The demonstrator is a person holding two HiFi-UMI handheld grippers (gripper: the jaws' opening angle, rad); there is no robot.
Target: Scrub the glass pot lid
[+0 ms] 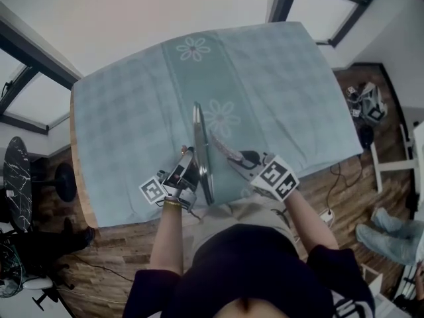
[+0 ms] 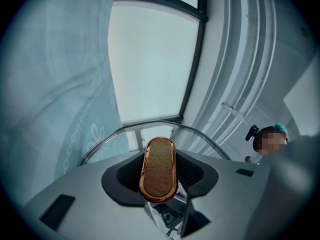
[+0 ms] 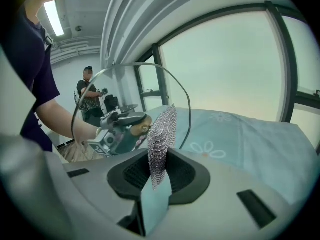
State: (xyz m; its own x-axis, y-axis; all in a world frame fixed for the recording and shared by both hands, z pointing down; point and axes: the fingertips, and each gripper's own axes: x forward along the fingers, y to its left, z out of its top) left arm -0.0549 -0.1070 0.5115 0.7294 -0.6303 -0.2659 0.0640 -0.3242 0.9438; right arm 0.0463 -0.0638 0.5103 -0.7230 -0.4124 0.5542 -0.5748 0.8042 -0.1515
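The glass pot lid (image 1: 200,148) stands on edge over the near side of the table (image 1: 119,118), clear-paned with a thin metal rim. Its oval wooden knob (image 2: 158,169), ringed in copper, is clamped between the left gripper's (image 1: 191,165) fingers. A silvery mesh scrubber (image 3: 161,141) with a pale blue backing sits pinched upright in the right gripper's (image 1: 246,164) fingers, just beside the lid's inner face; contact cannot be made out.

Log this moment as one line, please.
left hand-held gripper: shut on lid handle | glass pot lid: on edge over tablecloth | right hand-held gripper: shut on mesh scrubber
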